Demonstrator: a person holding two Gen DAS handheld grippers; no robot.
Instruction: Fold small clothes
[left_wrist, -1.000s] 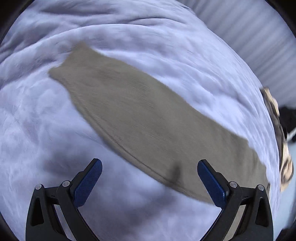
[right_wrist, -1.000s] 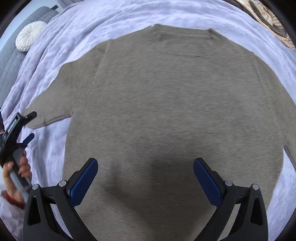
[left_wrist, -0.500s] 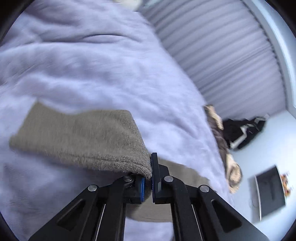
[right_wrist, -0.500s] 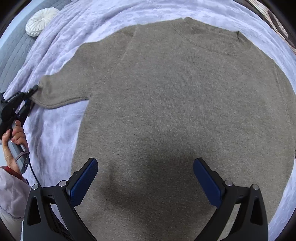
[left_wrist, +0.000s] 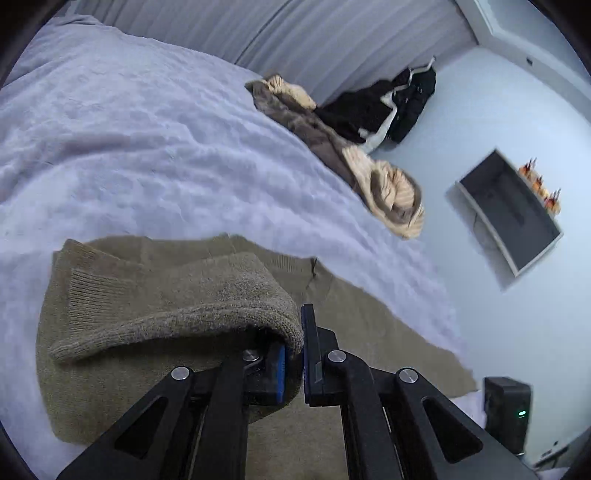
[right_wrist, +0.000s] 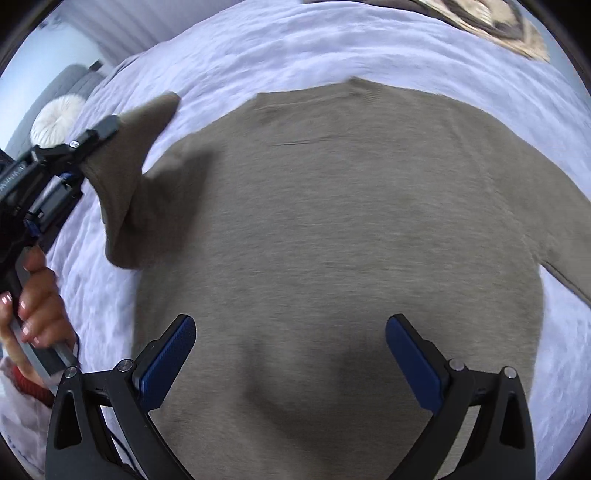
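Because the sleeve (left_wrist: 177, 306) must cross the body for the first fold, the left gripper (left_wrist: 293, 354) has its fingers clenched on the cuff and lifts it off the bed (left_wrist: 147, 147). The right gripper (right_wrist: 290, 354) hovers released over the sweater (right_wrist: 351, 221) (likely ready to pin it flat), which lies spread on the bed. Farther off, a blanket (left_wrist: 388, 192) sits bunched at the edge.

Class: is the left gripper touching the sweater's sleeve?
Touching. The left wrist view shows the left gripper shut on the sleeve, its cuff pinched between the pads.
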